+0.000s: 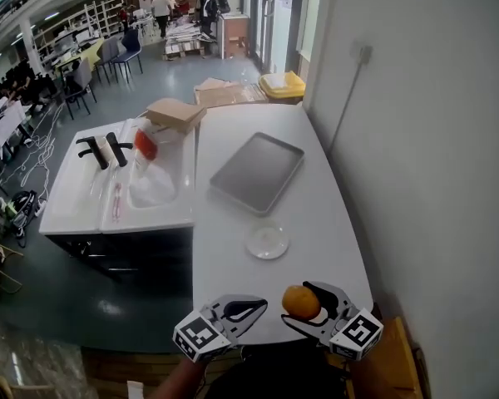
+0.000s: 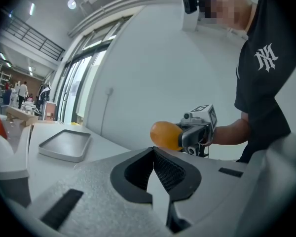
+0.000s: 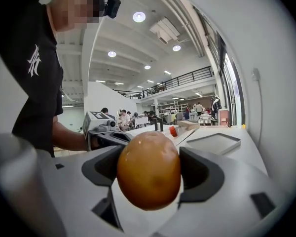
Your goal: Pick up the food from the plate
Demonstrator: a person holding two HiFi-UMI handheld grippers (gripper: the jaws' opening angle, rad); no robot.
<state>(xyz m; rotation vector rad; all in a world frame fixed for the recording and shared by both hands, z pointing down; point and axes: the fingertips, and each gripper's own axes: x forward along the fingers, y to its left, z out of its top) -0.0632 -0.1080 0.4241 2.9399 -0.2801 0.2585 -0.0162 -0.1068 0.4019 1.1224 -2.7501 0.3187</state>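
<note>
An orange, egg-shaped piece of food sits clamped between the jaws of my right gripper, held above the near edge of the white table. In the right gripper view the food fills the gap between the jaws. The left gripper view shows the same food in the other tool. My left gripper is shut and empty, its jaws pressed together, just left of the right one. A small clear glass plate lies bare on the table ahead of both.
A grey metal tray lies beyond the plate. A cardboard box rests at the table's far left corner. A white sink unit with black taps and a red-capped bottle stands to the left. The wall runs close on the right.
</note>
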